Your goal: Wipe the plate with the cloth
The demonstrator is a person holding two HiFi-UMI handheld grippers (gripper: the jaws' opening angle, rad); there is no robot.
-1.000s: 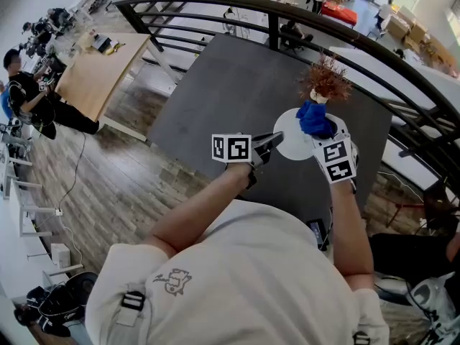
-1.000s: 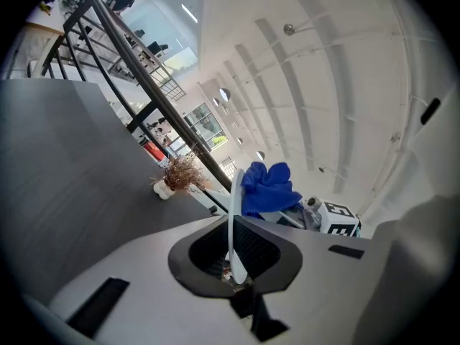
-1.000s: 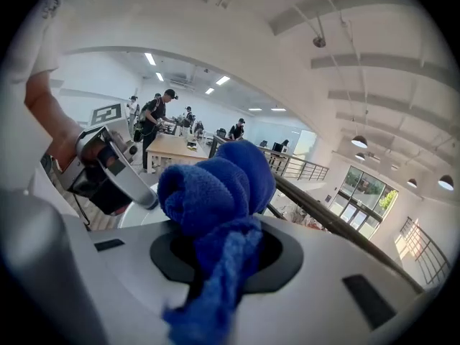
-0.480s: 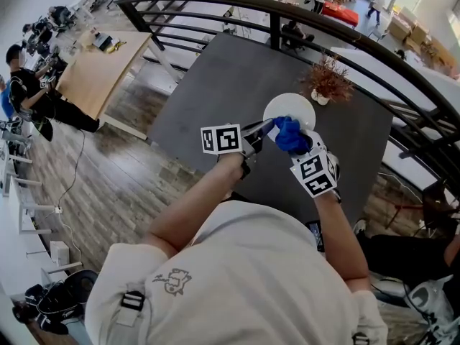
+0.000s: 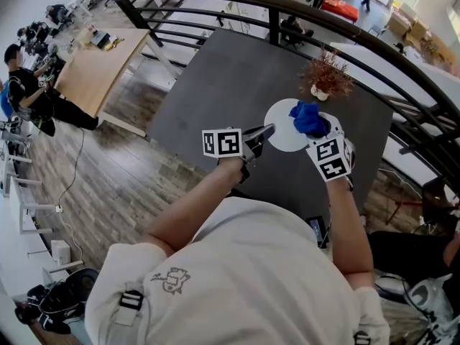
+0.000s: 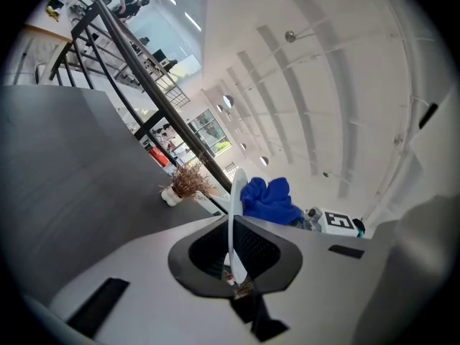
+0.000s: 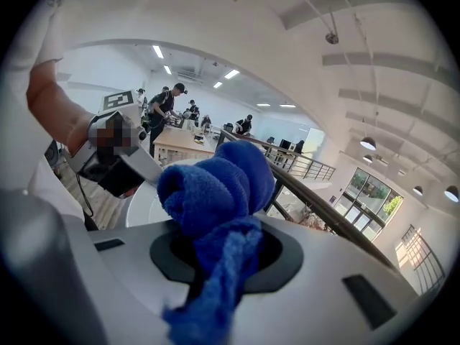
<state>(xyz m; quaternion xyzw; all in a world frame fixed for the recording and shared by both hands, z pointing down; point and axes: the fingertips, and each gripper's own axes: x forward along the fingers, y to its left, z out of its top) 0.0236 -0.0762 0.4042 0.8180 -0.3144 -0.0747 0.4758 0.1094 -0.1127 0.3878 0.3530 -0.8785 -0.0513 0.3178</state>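
A white plate (image 5: 282, 136) is held up over the dark table (image 5: 215, 85), with my left gripper (image 5: 267, 131) shut on its near-left rim. In the left gripper view the plate (image 6: 234, 214) stands edge-on between the jaws of that gripper (image 6: 233, 264). A bunched blue cloth (image 5: 309, 118) is clamped in my right gripper (image 5: 317, 132) and rests against the plate's far-right part. The right gripper view shows the cloth (image 7: 215, 185) filling the jaws of that gripper (image 7: 215, 257), with the plate (image 7: 147, 203) behind it.
A small dried plant in a white pot (image 5: 327, 76) stands on the table just beyond the plate. A curved black railing (image 5: 374, 49) runs round the table's far side. A light wooden table (image 5: 97, 70) and seated people are at the far left.
The cloth slid left across the plate toward my left gripper, then back to the plate's far-right part. The plate lifted a little and came back down. Both grips are unchanged.
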